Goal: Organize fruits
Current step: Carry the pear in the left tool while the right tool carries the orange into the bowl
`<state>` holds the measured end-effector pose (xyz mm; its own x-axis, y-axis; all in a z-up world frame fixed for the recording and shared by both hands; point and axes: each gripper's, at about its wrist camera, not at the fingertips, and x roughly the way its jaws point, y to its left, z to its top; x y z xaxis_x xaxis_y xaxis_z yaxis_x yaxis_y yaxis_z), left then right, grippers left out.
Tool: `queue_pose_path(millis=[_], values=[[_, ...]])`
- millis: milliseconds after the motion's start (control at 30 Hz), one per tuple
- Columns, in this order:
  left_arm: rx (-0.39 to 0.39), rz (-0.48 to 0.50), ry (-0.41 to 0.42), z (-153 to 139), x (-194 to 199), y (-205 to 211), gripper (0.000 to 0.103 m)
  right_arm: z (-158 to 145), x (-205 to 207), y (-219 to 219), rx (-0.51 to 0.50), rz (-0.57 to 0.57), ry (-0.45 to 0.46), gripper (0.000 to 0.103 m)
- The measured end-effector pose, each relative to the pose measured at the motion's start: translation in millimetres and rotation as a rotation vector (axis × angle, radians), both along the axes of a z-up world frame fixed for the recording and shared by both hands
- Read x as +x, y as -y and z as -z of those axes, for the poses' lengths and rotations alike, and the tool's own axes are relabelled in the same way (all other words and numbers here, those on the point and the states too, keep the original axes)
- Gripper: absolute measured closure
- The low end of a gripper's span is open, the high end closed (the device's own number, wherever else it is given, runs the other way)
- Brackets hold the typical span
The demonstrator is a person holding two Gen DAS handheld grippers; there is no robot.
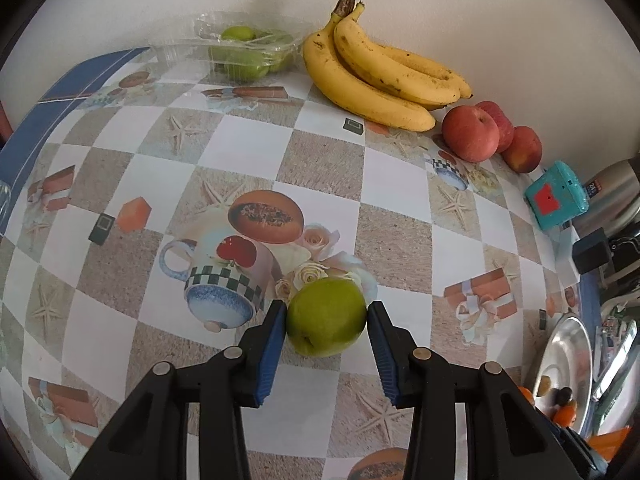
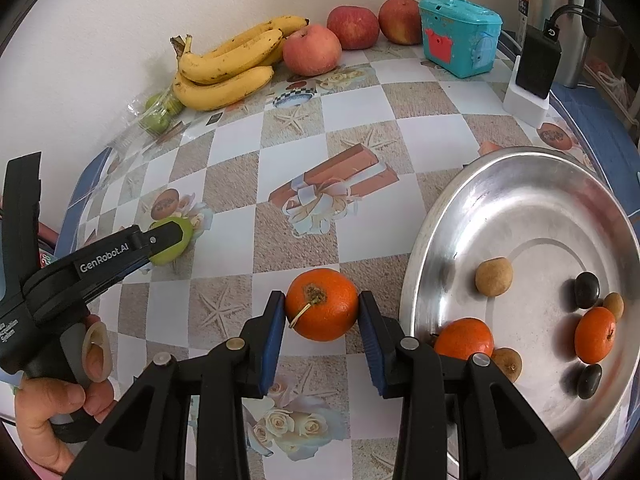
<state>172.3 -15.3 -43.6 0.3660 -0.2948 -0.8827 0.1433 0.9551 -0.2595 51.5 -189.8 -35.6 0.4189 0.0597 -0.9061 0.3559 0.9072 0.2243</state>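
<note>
My left gripper is shut on a green fruit, low over the checkered tablecloth; it also shows in the right wrist view. My right gripper is shut on an orange just left of the steel plate. The plate holds two oranges, small brown fruits and dark ones. Bananas, three red apples and a clear tray of green fruits stand along the far wall.
A teal toy box stands right of the apples. A black device on a white stand and a steel flask are at the back right. The table's blue edge runs on the left.
</note>
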Motion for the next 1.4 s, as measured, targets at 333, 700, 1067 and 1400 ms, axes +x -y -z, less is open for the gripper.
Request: queue_pose_path(millis=[333,700,1067,1400], values=[[-0.017,0.003,0.017,-23.8,-7.7,2.2,0.059,-8.2,-3.4,2.0,0.013,0.009,0.014,0.065],[-0.040,0.025,0.045,-47.8,-25.4,12.8,0.059,-16.4,-9.4,8.9,0.031,0.026,0.035,0.065],[-0.054,0.117,0.066,-66.1,-49.3,52.5,0.059,-24.5,-30.2,52.7,0.041,0.144,0.043,0.065],[-0.055,0.280,0.073,-72.1,-82.2,116.4,0.059,-27.1,-60.4,109.2,0.049,0.302,0.047,0.065]])
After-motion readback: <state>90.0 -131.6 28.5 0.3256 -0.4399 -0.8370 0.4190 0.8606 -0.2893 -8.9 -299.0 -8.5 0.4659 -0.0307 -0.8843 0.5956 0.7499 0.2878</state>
